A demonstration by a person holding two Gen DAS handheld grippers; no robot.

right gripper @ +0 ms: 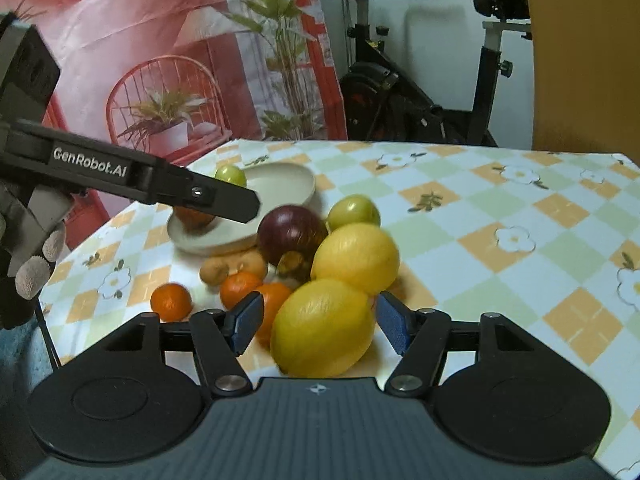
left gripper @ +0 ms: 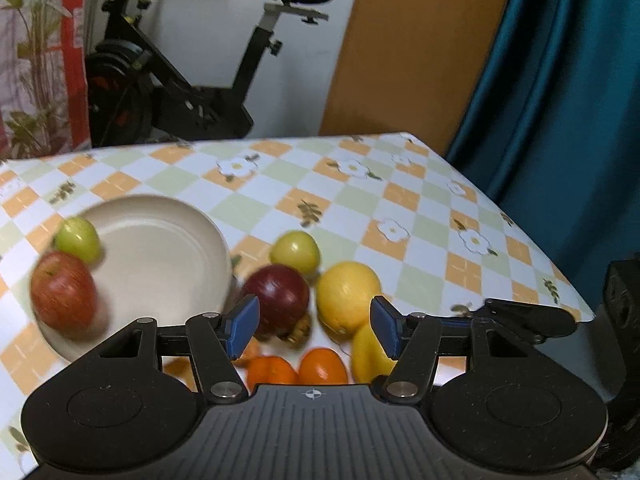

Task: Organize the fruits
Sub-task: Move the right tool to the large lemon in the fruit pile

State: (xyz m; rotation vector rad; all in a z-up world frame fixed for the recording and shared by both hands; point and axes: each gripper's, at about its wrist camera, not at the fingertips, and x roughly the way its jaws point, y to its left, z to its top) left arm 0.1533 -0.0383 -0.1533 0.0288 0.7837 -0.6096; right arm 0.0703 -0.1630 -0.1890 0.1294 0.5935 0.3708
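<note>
the right claw (right gripper: 320,326) is spread wide with the near lemon (right gripper: 322,328) lying between its blue pads but not yet gripped; a gap shows on either side. to do this pick well, i would lower until the pads sit level with the lemon's widest part, then squeeze gently, since its skin is smooth and rounded and it could squirt forward into the second lemon (right gripper: 356,258) touching it at 12 o'clock. lift straight up so the oranges (right gripper: 240,288) crowding it at 9 o'clock are not knocked about.

the left claw (left gripper: 314,326) is also released and holds nothing. it hangs above the pile on the desk (left gripper: 420,216), with the dark purple fruit (left gripper: 278,296) and a lemon (left gripper: 348,296) just ahead of its pads.

the cream plate (left gripper: 160,256) sits at 10 o'clock from the pile. it holds a red apple (left gripper: 64,290) on its near rim and a small green fruit (left gripper: 78,238) at its left edge; the rest of it is bare. another green fruit (left gripper: 296,252), the purple one, both lemons, the oranges and some small brown pieces (right gripper: 216,270) lie on the desk outside the plate, so much of the sorting looks undone. carrying the lemon to the plate's bare middle would keep it clear of the apple.
</note>
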